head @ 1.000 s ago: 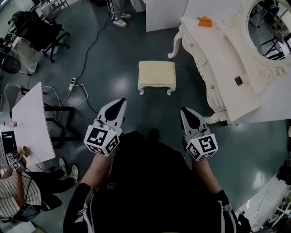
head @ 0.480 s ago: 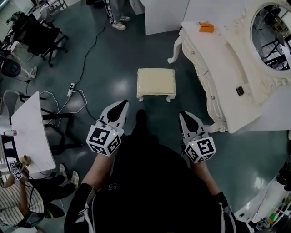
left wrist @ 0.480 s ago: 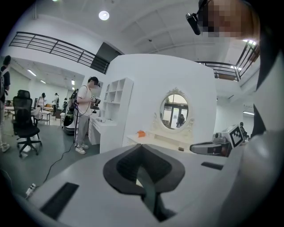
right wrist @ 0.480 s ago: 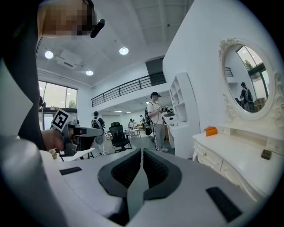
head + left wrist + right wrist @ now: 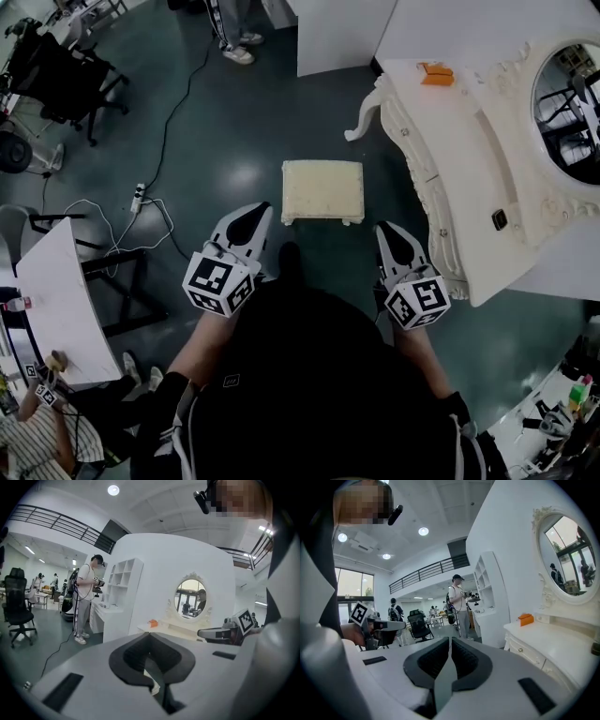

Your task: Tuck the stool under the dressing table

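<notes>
A cream cushioned stool stands on the dark floor, out in front of the white dressing table and to its left. My left gripper is shut and empty, its tip just short of the stool's near left corner. Level with it, my right gripper is also shut and empty, near the stool's right corner and close to the table's front leg. In the left gripper view the jaws meet, with the table's oval mirror beyond. The right gripper view shows its jaws closed beside the table top.
An orange box lies on the table's far end. A power strip with cables runs across the floor at the left, near a white desk. A person stands at the back by a white cabinet. Another sits at the bottom left.
Both grippers have moved forward together towards the stool, which now lies much closer to their tips. The jaws stayed shut.
</notes>
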Motion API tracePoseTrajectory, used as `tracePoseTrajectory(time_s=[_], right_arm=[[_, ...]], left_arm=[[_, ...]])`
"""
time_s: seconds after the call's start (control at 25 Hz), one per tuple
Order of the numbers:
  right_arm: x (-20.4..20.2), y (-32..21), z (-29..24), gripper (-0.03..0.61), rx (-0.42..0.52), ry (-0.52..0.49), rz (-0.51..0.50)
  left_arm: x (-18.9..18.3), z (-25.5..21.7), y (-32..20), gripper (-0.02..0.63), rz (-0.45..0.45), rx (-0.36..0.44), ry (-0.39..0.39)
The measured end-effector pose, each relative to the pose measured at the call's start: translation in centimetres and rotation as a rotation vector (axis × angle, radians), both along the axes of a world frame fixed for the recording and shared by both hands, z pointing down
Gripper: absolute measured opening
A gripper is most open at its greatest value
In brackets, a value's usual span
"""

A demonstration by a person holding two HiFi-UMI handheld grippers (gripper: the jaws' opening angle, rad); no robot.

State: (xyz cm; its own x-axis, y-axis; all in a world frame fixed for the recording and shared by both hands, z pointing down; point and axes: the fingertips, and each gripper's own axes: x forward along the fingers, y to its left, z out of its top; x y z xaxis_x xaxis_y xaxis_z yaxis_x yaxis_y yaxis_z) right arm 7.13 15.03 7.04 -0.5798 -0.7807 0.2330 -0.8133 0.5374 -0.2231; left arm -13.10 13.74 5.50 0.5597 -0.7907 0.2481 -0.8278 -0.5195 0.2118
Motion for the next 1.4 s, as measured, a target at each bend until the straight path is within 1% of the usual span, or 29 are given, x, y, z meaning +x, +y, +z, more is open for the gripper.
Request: tracePoseTrajectory(time_s=[0.2, 0.36, 0.48, 0.52, 0.68, 0.84, 0.96, 1.04, 1.24, 1.4], right_arm=[[-1.5, -5.3, 0.1, 0.020, -0.035, -0.019, 0.044], [-2.1, -8.2, 1.1, 0.020, -0.077, -0.017, 0.055], [-2.3, -9.8, 2.5, 0.021, -0.117, -0.010, 0.054], [-2.3, -10.3, 2.8, 0.021, -0.127, -0.011, 0.050], [-1.3, -12.3, 4.9, 0.021, -0.169, -0.028, 0.036], [0.2, -14.4, 8.0, 0.021, -0.209, -0.004, 0.023], [1.4, -15.8, 10.9, 0.021, -0.248, -0.004, 0.030], [2.1, -16.7, 12.9, 0.021, -0.270, 0.004, 0.027], [3.4, -18.6, 18.5, 0.021, -0.313, 0.022, 0.018], [3.7, -19.0, 23.2, 0.021, -0.362, 0.027, 0.015]], left_arm=[[-1.7, 1.0, -5.2, 0.006, 0.033, -0.029, 0.017], [-1.6, 2.3, -8.5, 0.006, 0.077, -0.059, -0.006], [-1.2, 3.6, -10.4, 0.006, 0.089, -0.100, -0.006], [-0.9, 4.1, -10.9, 0.006, 0.093, -0.112, -0.012], [0.7, 6.5, -13.3, 0.006, 0.098, -0.143, -0.074], [2.9, 9.6, -15.1, 0.006, 0.096, -0.194, -0.053], [4.1, 13.2, -16.0, 0.006, 0.107, -0.244, -0.073], [4.7, 15.5, -16.7, 0.006, 0.101, -0.274, -0.072], [5.8, 20.8, -18.2, 0.006, 0.090, -0.313, -0.065], [5.8, 24.9, -18.8, 0.006, 0.068, -0.340, -0.072]])
